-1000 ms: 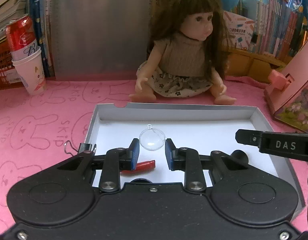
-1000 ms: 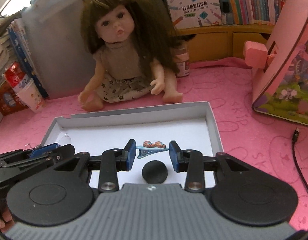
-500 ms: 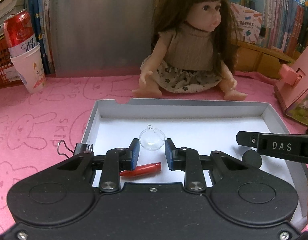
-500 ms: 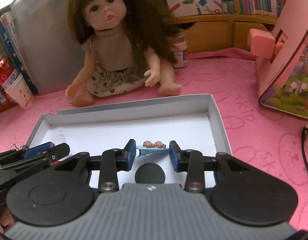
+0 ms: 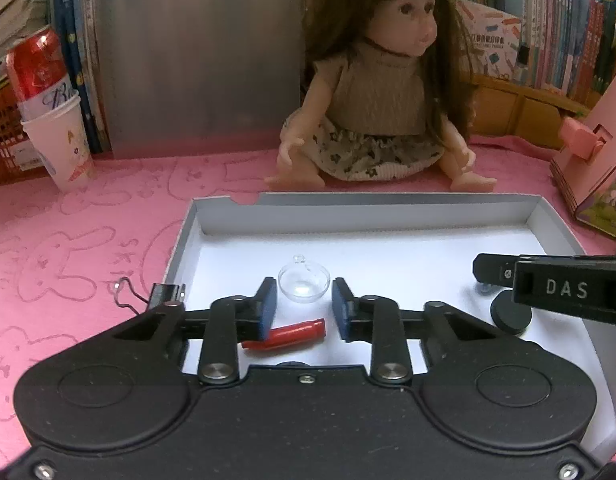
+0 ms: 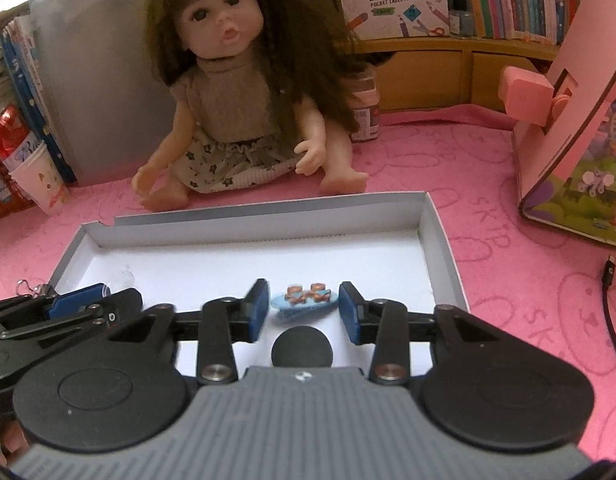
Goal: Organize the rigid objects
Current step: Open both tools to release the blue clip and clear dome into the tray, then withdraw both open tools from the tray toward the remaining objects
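Blue pads of the left gripper [image 5: 304, 310] have just been opening and stand apart, gripping nothing; one clear half-sphere [image 5: 304, 282] lies just ahead of them and one red tube [image 5: 286, 334] below them. The right gripper [image 6: 304, 312] has also just been opening, and one blue hair clip [image 6: 304, 302] lies free between its pads. One black disc [image 6: 302, 348] lies nearer. All four things lie in one white tray [image 6: 441, 236]. One doll [image 6: 244, 120] sits behind the tray.

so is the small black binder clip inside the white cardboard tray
No, the small black binder clip sits on the pink cloth just outside the left wall of the white cardboard tray.
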